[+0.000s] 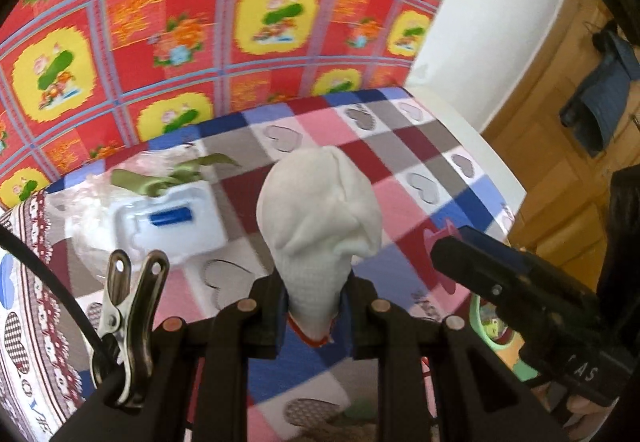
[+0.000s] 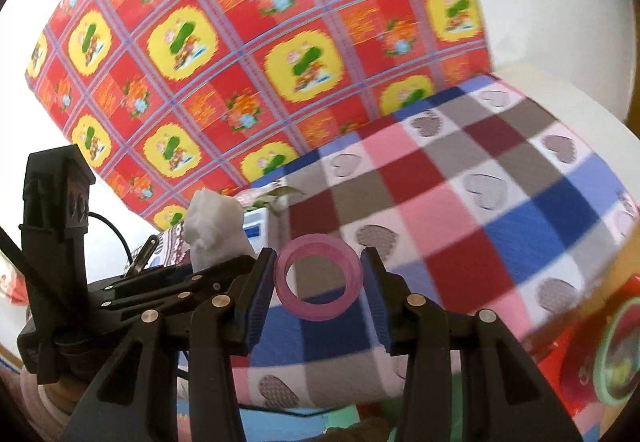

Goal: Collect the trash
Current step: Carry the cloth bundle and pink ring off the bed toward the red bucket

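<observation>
Red-and-yellow patterned cloth fills the far wall; in front of it a checked heart-print bedcover spreads across the near ground, pink, blue, grey and maroon squares. On its far left lies a white plastic tray with a blue bar inside and green leafy scraps on its rim, part wrapped in clear film (more trash by the look of it, not yet collected). Left gripper is clamped on a crumpled white tissue wad, pinched at its narrow lower end, the bulk standing up free above the pads, clear of the bedcover. Right gripper is closed on a pink translucent ring, its pads bearing on the ring's two outer sides, carried above the bedcover's near edge. The left gripper shows at near left in the right wrist view, tissue visible there too. Handling, as a judgement: tissue is very light and soft, it will squash and not slip, so a pinch anywhere holds; grip at the thin end lets it flop. The ring looks stiff, smooth and light, likely slippery; across the full width is the sound hold, since a hard squeeze off-centre could pop it out.
</observation>
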### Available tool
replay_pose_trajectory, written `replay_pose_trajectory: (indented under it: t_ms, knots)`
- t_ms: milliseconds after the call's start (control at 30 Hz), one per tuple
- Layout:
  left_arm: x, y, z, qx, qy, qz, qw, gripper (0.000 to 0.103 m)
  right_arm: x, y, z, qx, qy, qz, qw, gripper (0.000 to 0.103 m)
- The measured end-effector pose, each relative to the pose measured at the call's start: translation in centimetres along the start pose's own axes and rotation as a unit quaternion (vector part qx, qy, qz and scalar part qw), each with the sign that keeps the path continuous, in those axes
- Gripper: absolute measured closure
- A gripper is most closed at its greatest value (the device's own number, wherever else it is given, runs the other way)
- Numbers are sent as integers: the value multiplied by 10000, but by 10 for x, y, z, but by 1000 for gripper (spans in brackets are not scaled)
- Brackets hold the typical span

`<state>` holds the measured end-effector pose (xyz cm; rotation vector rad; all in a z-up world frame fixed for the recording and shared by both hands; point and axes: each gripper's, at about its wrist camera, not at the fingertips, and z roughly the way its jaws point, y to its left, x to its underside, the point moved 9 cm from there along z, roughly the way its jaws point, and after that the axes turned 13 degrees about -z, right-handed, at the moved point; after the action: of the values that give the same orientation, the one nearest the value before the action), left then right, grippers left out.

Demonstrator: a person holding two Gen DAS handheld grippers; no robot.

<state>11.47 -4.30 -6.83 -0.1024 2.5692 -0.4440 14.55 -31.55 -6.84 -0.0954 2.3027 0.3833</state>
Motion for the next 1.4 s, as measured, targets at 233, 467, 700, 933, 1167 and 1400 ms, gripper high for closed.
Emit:
replay_pose_trajectory:
  t_ms: [233,467,700,933,1167,1400]
  knots:
    - [26,-59,1,218,117,362,9990,81,20,-46,-50,393,-184,279,9987,59]
    - [52,-118,7,446,255,761,9958,81,44,-99,-103,824,-381,632,9939,59]
    - [83,-183,18,661,396,1196,9898,81,71,-148,-148,1236,-494,943,9866,59]
    - [115,-242,33,857,570,1630,9812,81,98,-185,-191,1585,-595,1315,9767,59]
    - [145,-299,44,1165,781,2107,9674,81,126,-215,-223,1986,-650,1733,9625,59]
    - [181,-348,63,1408,1027,2591,9500,81,164,-245,-245,2369,-514,2127,9466,59]
